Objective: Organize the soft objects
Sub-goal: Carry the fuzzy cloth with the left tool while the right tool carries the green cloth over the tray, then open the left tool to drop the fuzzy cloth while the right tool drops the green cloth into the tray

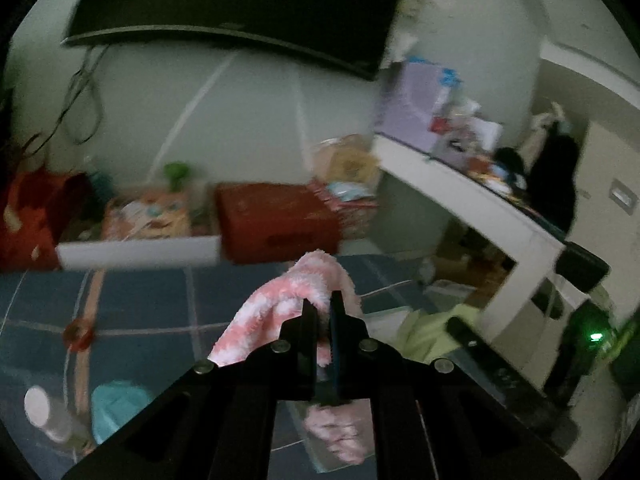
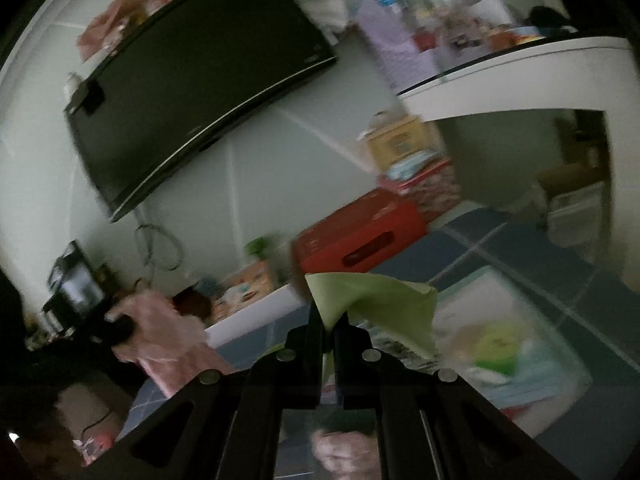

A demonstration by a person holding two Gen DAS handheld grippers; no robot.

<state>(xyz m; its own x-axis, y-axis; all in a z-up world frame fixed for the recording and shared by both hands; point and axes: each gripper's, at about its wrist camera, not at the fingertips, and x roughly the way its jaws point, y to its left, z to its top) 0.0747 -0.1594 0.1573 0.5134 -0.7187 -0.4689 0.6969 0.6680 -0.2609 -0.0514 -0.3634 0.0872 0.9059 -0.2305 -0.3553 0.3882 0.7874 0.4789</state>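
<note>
My left gripper [image 1: 324, 308] is shut on a fluffy pink and white cloth [image 1: 276, 308], held up above a blue checked bed cover [image 1: 152, 304]. The cloth drapes to the left of the fingers. My right gripper [image 2: 328, 316] is shut on a light green cloth [image 2: 376, 304], which fans out up and to the right of the fingers. The green cloth also shows in the left wrist view [image 1: 428, 332] at the right. The left gripper with the pink cloth [image 2: 160, 320] shows at the left of the right wrist view. Both views are blurred.
A red box [image 1: 276, 220] and a white tray of packets [image 1: 140, 252] lie at the bed's far edge. A white desk [image 1: 480, 200] with clutter stands at right. A dark TV [image 1: 240, 4] hangs on the wall. A clear bin [image 2: 500, 344] holds soft items.
</note>
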